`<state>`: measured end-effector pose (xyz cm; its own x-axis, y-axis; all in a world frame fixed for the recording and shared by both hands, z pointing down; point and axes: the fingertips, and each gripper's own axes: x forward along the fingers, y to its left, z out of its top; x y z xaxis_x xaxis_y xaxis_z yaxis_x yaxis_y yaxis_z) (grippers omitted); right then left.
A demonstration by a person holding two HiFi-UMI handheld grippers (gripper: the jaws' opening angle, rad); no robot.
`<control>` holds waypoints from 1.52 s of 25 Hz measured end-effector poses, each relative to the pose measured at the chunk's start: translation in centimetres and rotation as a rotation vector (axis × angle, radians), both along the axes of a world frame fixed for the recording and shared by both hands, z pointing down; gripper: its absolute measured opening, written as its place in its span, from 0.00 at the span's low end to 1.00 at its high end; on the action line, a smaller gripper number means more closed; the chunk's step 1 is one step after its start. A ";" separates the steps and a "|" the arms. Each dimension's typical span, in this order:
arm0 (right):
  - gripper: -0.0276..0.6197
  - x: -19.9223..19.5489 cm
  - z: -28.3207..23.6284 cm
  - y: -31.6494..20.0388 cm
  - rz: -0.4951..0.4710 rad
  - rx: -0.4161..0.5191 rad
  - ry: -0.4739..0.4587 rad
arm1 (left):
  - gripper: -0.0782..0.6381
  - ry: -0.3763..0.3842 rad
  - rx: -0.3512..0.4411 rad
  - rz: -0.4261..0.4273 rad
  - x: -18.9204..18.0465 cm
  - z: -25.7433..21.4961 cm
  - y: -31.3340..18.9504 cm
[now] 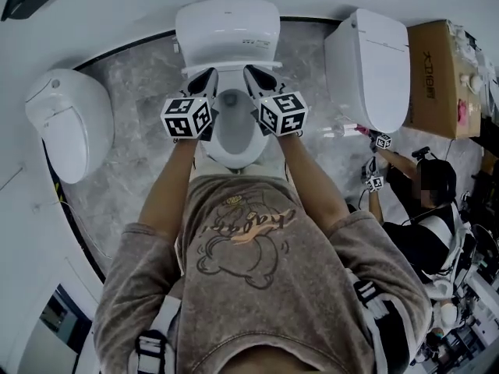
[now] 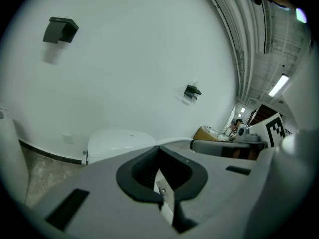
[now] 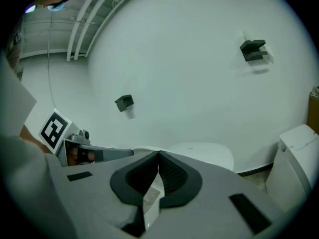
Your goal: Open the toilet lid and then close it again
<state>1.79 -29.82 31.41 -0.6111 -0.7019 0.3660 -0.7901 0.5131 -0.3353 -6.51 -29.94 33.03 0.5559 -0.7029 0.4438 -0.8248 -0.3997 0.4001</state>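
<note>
In the head view the white toilet stands straight ahead, its lid (image 1: 226, 29) tilted up and back, so the seat ring and bowl (image 1: 234, 127) lie uncovered below. My left gripper (image 1: 209, 76) and right gripper (image 1: 251, 72) reach side by side to the lid's front edge; both are shut, and I cannot tell whether the tips touch it. In the left gripper view the shut left gripper (image 2: 159, 147) points at the white lid (image 2: 119, 139). In the right gripper view the right gripper (image 3: 158, 153) is also shut, with the lid (image 3: 204, 151) just beyond it.
A second white toilet (image 1: 66, 123) stands at the left and a third (image 1: 370, 65) at the right. Beside that one is a cardboard box (image 1: 440, 76). Another person (image 1: 425, 209) works at the right. Black brackets (image 2: 60, 30) hang on the white wall.
</note>
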 end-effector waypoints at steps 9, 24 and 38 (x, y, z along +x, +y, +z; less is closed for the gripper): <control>0.09 1.2 -1.0 -8.7 0.004 0.031 0.018 | 0.12 -0.008 -0.010 0.034 1.2 0.1 -8.1; 0.09 3.9 -0.9 -10.6 0.076 0.039 0.011 | 0.12 -0.075 0.074 0.033 0.7 -1.6 -10.5; 0.47 4.7 -0.5 -13.8 -0.032 0.026 0.044 | 0.50 -0.113 0.102 0.119 0.9 -1.4 -13.8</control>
